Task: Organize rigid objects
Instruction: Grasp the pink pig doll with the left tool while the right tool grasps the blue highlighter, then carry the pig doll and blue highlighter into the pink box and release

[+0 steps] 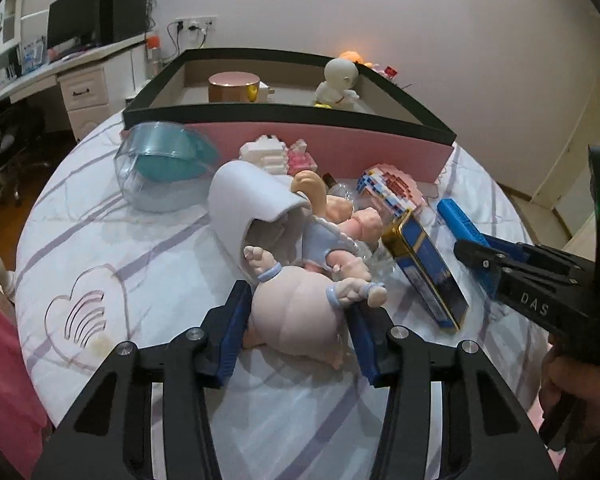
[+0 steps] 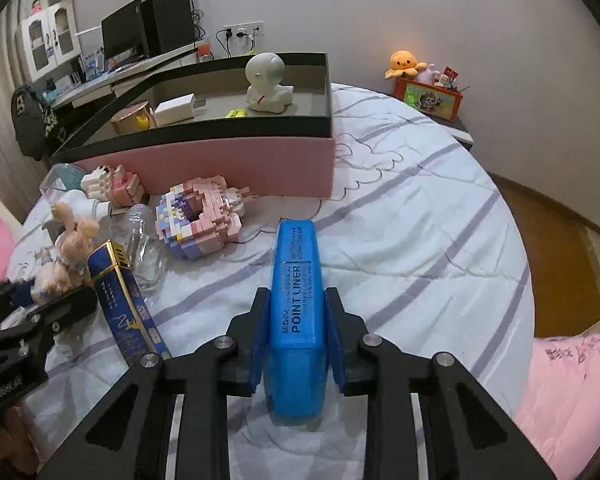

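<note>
My left gripper (image 1: pixel 298 300) is shut on a pink doll figure (image 1: pixel 296 316) low over the bed; the doll's limbs stick out past the fingers. My right gripper (image 2: pixel 296 304) is shut on a blue "Point Liner" pen case (image 2: pixel 296 296), held above the sheet; the case also shows in the left wrist view (image 1: pixel 460 224). A pink box with a black rim (image 1: pixel 284 114) stands behind the pile and also shows in the right wrist view (image 2: pixel 236 160). It holds a white figurine (image 2: pixel 266 82), a round pink tin (image 1: pixel 233 86) and a white block (image 2: pixel 176 109).
On the striped sheet lie a white cup-like shell (image 1: pixel 252 200), a clear case with a teal lid (image 1: pixel 164 164), brick models (image 2: pixel 202 220), a clear bottle (image 2: pixel 144 240), a blue and gold box (image 2: pixel 128 304) and another doll (image 2: pixel 66 248). A desk (image 1: pixel 60 68) stands left.
</note>
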`<state>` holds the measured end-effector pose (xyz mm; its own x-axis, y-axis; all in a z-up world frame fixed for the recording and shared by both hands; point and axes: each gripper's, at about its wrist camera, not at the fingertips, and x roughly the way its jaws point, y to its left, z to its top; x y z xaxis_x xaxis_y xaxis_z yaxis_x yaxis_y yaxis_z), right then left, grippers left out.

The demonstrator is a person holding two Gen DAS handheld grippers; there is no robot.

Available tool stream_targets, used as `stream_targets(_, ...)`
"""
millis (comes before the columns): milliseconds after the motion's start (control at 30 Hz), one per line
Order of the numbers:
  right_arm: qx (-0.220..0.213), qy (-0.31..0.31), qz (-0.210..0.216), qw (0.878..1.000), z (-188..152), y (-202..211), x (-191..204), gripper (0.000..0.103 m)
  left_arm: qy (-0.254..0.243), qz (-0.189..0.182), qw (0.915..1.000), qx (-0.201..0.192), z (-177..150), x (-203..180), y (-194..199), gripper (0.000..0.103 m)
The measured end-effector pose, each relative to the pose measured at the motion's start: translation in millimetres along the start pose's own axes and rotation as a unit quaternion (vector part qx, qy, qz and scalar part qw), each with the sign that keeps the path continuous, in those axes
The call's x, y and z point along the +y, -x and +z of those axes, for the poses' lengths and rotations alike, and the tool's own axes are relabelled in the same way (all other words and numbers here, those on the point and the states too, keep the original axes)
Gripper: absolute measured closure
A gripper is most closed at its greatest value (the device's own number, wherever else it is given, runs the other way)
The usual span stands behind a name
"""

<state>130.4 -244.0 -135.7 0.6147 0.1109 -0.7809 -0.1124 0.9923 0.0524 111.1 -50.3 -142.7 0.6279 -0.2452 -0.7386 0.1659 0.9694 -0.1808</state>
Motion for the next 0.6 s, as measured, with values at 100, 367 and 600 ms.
stream_targets(100, 0.001, -0.004, 0.008, 1.0, -2, 4, -1, 0.076, 0.005, -0.006, 1.0, -0.004, -5, 4, 11, 0.056)
stream_targets(367, -0.005, -0.017, 0.035, 0.999, -4, 18, 0, 0.076, 0.0, -0.013, 0.9999, -0.011, -9, 7, 28, 0.06)
stream_targets(600, -0.022, -0.018, 0.043, 0.999, 2, 33, 4, 0.076, -0.01, -0.021, 0.9994, -0.024, -8, 5, 45, 0.061)
